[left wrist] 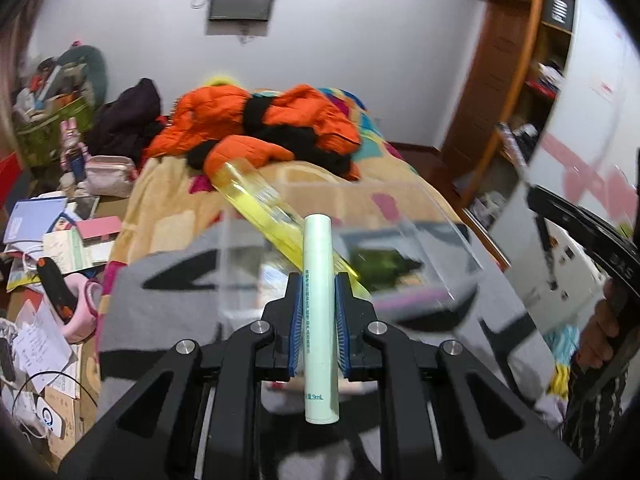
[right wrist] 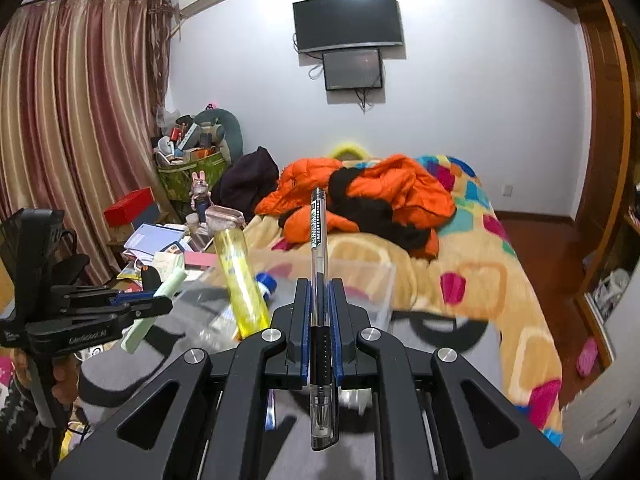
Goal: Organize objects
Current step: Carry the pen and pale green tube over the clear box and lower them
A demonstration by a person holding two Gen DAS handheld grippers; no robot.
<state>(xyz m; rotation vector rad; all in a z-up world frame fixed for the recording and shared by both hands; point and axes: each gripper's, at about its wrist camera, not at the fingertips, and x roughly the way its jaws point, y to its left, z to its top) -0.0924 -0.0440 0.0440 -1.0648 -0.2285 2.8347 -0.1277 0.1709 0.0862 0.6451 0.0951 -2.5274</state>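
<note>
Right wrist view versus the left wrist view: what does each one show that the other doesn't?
Only the right wrist view shows the curtains, the red box, and the right gripper shut on a pen. Only the left wrist view shows the wooden shelves. Both show the left gripper holding a pale green tube, the yellow bottle, clear box and orange jacket.

Both wrist views look forward, close over the clear box [left wrist: 348, 240] toward the bed [right wrist: 480, 272].

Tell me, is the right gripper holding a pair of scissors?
No, the right gripper is shut on a clear pen, which stands between its fingers.
</note>
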